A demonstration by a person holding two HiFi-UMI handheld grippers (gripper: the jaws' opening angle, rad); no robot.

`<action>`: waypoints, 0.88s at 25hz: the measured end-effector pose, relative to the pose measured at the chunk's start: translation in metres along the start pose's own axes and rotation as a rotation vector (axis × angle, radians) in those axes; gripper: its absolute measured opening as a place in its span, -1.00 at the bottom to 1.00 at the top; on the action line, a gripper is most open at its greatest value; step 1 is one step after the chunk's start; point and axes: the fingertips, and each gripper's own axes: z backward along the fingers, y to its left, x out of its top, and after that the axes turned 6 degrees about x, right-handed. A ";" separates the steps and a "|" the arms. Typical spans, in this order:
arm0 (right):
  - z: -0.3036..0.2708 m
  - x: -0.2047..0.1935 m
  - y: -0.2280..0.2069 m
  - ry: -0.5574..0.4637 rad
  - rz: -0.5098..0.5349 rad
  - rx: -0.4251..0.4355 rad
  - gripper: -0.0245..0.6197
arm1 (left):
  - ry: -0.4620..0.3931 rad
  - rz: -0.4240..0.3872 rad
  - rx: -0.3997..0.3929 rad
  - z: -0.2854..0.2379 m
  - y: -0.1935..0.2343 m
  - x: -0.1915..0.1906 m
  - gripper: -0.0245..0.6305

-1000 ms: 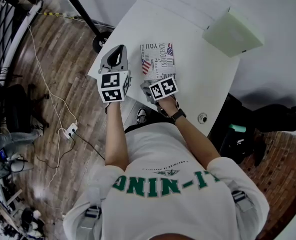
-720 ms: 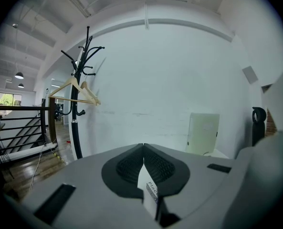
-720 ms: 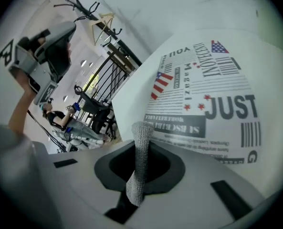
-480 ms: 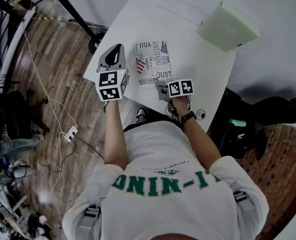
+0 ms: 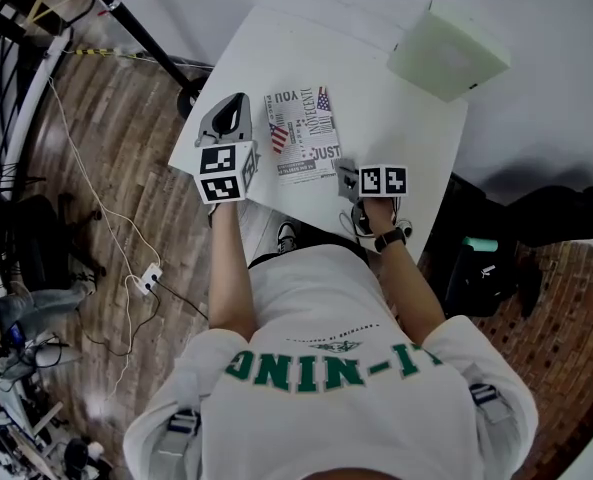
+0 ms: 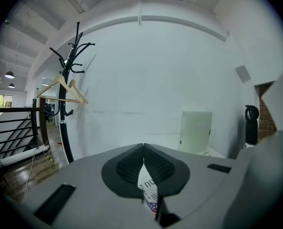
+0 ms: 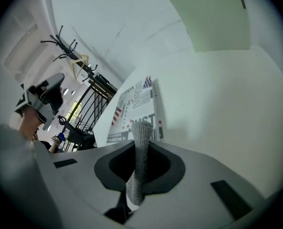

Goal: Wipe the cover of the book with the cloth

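Right tongs (image 5: pixel 347 174) clamped on grey cloth (image 7: pixel 140 161) at book's (image 5: pixel 301 133) 5 o'clock corner. Left tongs (image 5: pixel 238 101) closed tip-to-tip at its 9 o'clock, on bench (image 5: pixel 396 118).

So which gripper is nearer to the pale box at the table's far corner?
Right. The right gripper, holding the cloth, is on the box's side of the book, at the table's near edge. The left gripper is beyond the book's other side.
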 end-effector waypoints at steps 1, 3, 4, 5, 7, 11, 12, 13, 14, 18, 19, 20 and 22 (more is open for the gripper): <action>0.002 0.010 0.008 -0.025 0.025 0.006 -0.81 | -0.002 -0.004 -0.003 0.001 0.000 0.002 -0.88; 0.005 0.034 0.029 -0.069 0.085 0.018 -0.81 | -0.007 -0.013 -0.007 0.002 0.001 0.008 -0.88; 0.008 0.047 0.041 -0.092 0.120 0.024 -0.81 | -0.008 -0.016 -0.005 0.003 0.003 0.010 -0.88; 0.011 0.061 0.055 -0.118 0.155 0.030 -0.81 | -0.009 -0.017 0.001 0.004 0.006 0.013 -0.88; 0.020 0.089 0.082 -0.187 0.217 0.054 -0.81 | -0.015 -0.020 0.012 0.008 0.011 0.018 -0.88; 0.044 0.147 0.133 -0.383 0.312 0.159 -0.80 | -0.046 -0.030 0.022 0.016 0.014 0.036 -0.88; 0.053 0.162 0.144 -0.438 0.366 0.155 -0.80 | -0.050 -0.037 0.024 0.018 0.014 0.041 -0.88; 0.063 0.176 0.154 -0.494 0.432 0.135 -0.80 | -0.054 -0.043 0.025 0.020 0.013 0.045 -0.88; 0.075 0.190 0.164 -0.554 0.496 0.111 -0.80 | -0.057 -0.048 0.026 0.021 0.013 0.050 -0.88; 0.116 0.228 0.196 -0.750 0.615 0.032 -0.80 | -0.100 -0.062 0.028 0.029 0.009 0.074 -0.88; 0.124 0.233 0.201 -0.777 0.628 0.013 -0.80 | -0.115 -0.067 0.028 0.031 0.008 0.080 -0.88; 0.130 0.235 0.206 -0.797 0.645 -0.011 -0.81 | -0.131 -0.073 0.029 0.034 0.007 0.086 -0.88; 0.140 0.237 0.214 -0.823 0.682 -0.065 -0.81 | -0.160 -0.082 0.032 0.038 0.005 0.096 -0.88</action>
